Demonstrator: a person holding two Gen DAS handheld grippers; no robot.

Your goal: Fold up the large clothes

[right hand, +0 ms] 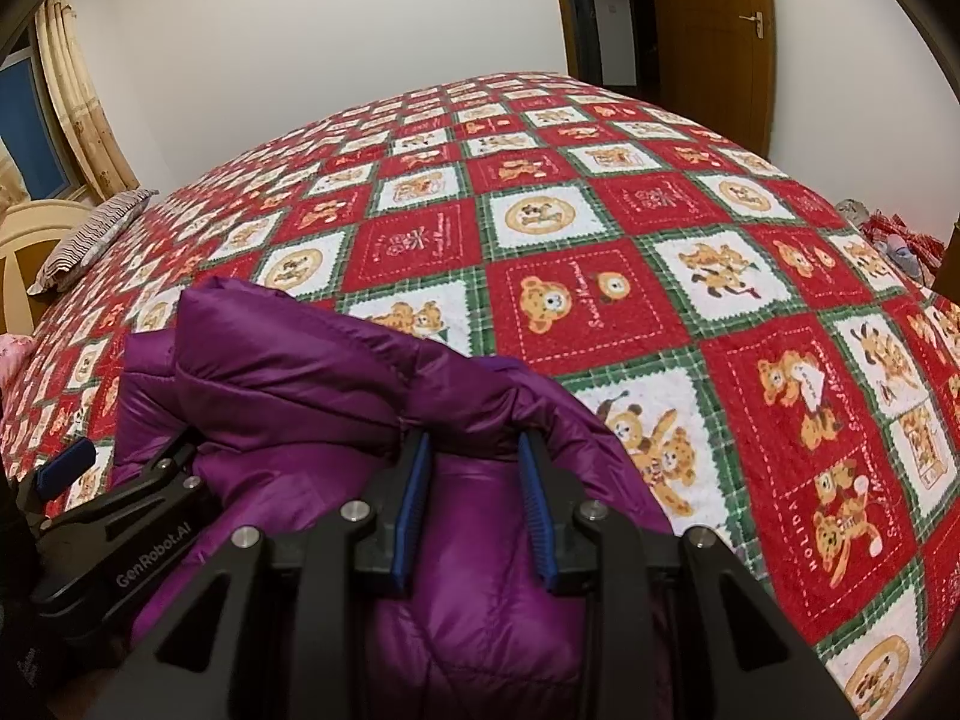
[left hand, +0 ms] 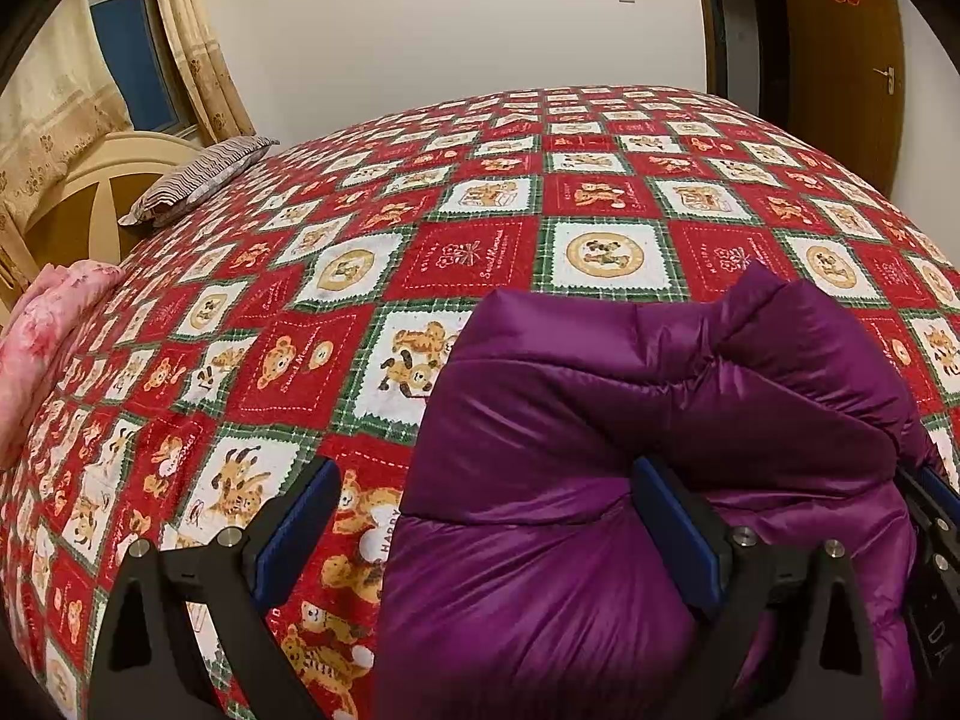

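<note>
— Jacket (right hand: 288, 372), purple, padded, one item: where do I enter it?

— Between the jaws first. Right gripper (right hand: 474, 501): blue pads drawn in on a puffed fold of it, pinching the cloth between them. Left gripper (left hand: 486, 531): jaws spread wide; the right-hand finger (left hand: 678, 528) lies against the purple cloth, the left-hand one stands over the bedspread, and the edge of the garment sits in the gap. No pinch there that I can see.

— And the garment as a whole?

— Bunched in a heap at the near edge of the bed, resting on the bedspread (left hand: 480, 252), both tools at it side by side.

— Bedspread, description?

— Red and white squares with green plaid borders, teddy bears throughout; covers the whole bed.

— Other items on or near it?

— Striped pillow (left hand: 198, 180) at the far left corner by a cream headboard (left hand: 78, 180). Pink bedding (left hand: 42, 336) at the left edge. Curtain (left hand: 192, 42) and window (left hand: 129, 54) behind. Wooden door (right hand: 708, 30) at the far right, plain white wall (right hand: 300, 60) between.
</note>
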